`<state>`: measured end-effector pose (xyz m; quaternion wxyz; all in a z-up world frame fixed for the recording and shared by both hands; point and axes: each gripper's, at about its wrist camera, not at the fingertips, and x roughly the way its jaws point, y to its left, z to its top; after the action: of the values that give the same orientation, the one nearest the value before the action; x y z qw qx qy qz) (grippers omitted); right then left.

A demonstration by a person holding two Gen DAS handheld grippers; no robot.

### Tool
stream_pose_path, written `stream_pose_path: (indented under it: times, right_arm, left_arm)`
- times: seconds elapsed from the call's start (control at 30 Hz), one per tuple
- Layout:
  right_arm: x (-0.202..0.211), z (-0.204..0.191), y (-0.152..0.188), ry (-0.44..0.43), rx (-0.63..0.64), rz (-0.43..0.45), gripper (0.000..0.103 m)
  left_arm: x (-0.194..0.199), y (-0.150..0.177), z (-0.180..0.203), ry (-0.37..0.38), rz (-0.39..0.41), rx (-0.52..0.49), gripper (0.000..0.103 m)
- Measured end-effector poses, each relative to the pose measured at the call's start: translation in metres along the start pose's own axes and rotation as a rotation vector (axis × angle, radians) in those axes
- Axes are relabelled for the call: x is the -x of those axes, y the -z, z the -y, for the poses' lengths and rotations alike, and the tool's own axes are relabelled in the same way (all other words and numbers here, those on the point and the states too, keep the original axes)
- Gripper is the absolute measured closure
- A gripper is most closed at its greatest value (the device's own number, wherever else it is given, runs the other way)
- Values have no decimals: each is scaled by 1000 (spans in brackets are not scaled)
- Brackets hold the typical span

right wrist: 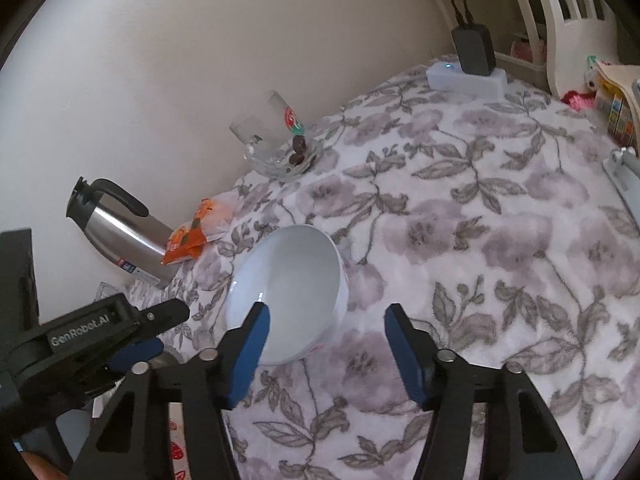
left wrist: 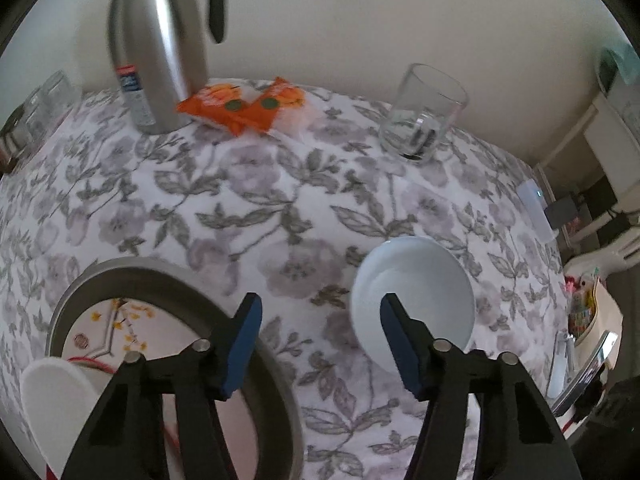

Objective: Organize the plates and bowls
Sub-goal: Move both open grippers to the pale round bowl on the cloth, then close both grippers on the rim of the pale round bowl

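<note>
Tilting steeply down over floral tablecloth (left wrist: 280,208): left gripper (left wrist: 320,312) half open, empty, straddling plate (left wrist: 72,292) rim and white bowl (left wrist: 416,276); right gripper (right wrist: 326,320) likewise.

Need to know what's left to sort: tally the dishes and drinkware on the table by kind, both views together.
White bowl: 1
Grey-rimmed plate: 1
Small white dish on that plate: 1
Clear glass mug: 1
Clear glass dish holding dark pieces: 1
Tall clear glass behind it: 1
Steel thermos jug: 1
Total: 7
</note>
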<state>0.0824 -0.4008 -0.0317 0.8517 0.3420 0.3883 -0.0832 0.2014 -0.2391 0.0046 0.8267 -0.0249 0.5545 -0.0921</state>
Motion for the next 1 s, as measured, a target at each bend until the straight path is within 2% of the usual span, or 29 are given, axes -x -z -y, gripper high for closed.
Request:
stream_pose_path:
  times: [0.2,0.4,0.47,0.7,1.0]
  right_arm:
    - [-13,6,2,3,-4,-26,56]
    - [-26,2,6,0,11,-46,56]
    - [-29,1,8,-1,18,-53,60]
    - [-40,4,9,-12,14,-61,60]
    - [-53,5,7,-34,-8,-72,63]
  left_arm:
    - [-16,-4,10,-5,-16,-21,58]
    - [-33,-5,14,4,-45,-31,63]
    - [-39,-4,14,5,-59,-30,66]
    - [-62,-4,10,-2,-95,3,75]
    - [-80,-5,24,-8,-97,-41,79]
